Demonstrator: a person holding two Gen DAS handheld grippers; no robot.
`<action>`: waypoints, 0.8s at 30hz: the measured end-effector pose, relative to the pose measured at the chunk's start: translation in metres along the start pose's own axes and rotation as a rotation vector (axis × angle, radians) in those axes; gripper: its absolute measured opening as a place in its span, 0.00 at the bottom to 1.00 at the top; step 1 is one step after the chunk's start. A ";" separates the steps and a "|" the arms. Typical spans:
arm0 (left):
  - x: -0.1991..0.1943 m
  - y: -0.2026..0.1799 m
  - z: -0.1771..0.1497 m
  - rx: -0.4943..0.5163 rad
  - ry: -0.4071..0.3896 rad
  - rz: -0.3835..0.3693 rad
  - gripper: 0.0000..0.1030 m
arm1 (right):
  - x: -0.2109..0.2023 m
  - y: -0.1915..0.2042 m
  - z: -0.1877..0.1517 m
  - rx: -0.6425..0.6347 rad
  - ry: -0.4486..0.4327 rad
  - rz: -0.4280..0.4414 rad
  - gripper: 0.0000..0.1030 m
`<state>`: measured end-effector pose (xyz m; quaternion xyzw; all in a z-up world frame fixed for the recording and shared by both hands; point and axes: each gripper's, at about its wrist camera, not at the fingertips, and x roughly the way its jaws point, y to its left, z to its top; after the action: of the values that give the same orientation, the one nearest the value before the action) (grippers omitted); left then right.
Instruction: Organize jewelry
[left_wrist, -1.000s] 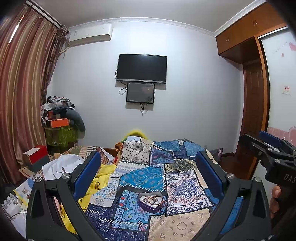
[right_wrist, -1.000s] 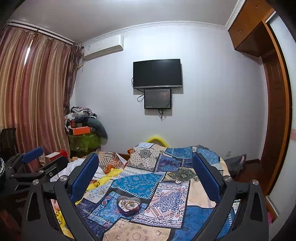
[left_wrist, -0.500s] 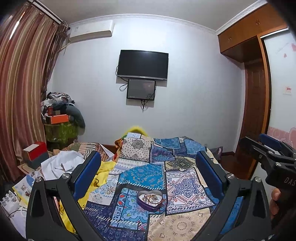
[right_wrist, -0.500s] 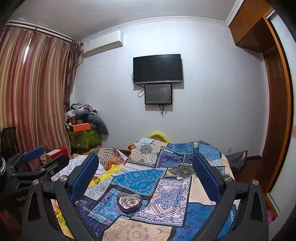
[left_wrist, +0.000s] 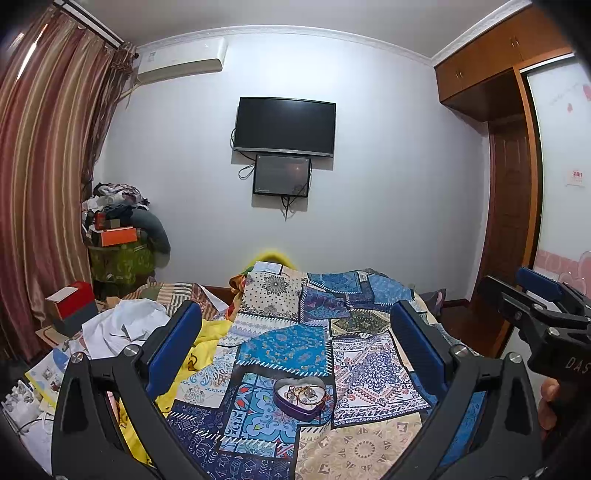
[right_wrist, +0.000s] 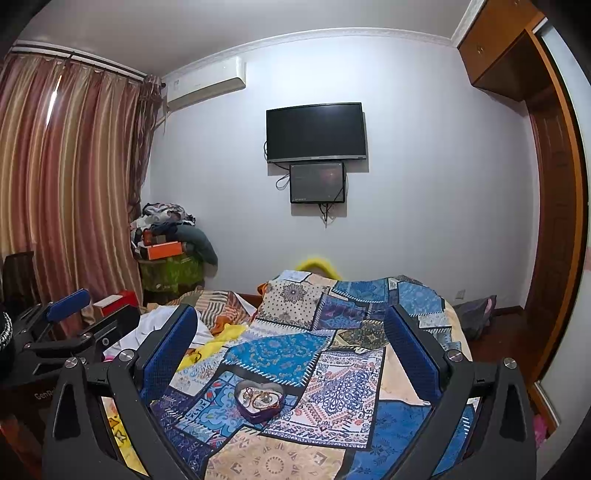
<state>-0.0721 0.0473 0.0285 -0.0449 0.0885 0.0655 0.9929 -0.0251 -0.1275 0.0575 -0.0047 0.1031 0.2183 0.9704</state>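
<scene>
A purple heart-shaped tin (left_wrist: 301, 408) with a tangle of jewelry (left_wrist: 303, 392) inside lies on the patchwork bedspread (left_wrist: 291, 345). It also shows in the right wrist view (right_wrist: 258, 411), jewelry (right_wrist: 257, 397) inside. My left gripper (left_wrist: 295, 343) is open and empty, held above the bed short of the tin. My right gripper (right_wrist: 290, 347) is open and empty, also above the bed. The right gripper shows at the right edge of the left wrist view (left_wrist: 535, 306); the left gripper shows at the left edge of the right wrist view (right_wrist: 70, 321).
White cloth (left_wrist: 122, 328), a red box (left_wrist: 70, 306) and papers lie left of the bed. A pile of clothes and boxes (left_wrist: 118, 229) stands in the far left corner by the curtains (left_wrist: 40, 184). A TV (left_wrist: 284, 127) hangs on the far wall. Wooden wardrobe (left_wrist: 509, 206) at right.
Both views have tilted slightly upward, so the tin and bed sit a little lower in frame. Both grippers stay open and empty.
</scene>
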 end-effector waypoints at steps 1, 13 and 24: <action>0.000 0.000 0.000 0.001 0.002 -0.003 0.99 | 0.001 0.000 0.000 0.000 0.002 0.000 0.97; 0.002 -0.001 0.001 0.010 0.009 -0.027 0.99 | 0.002 -0.003 0.001 0.007 0.007 -0.001 0.97; 0.004 -0.002 0.000 0.016 0.011 -0.027 0.99 | 0.004 -0.003 -0.001 0.012 0.015 0.001 0.97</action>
<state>-0.0683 0.0461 0.0276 -0.0383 0.0938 0.0513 0.9935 -0.0205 -0.1280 0.0553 -0.0006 0.1114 0.2184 0.9695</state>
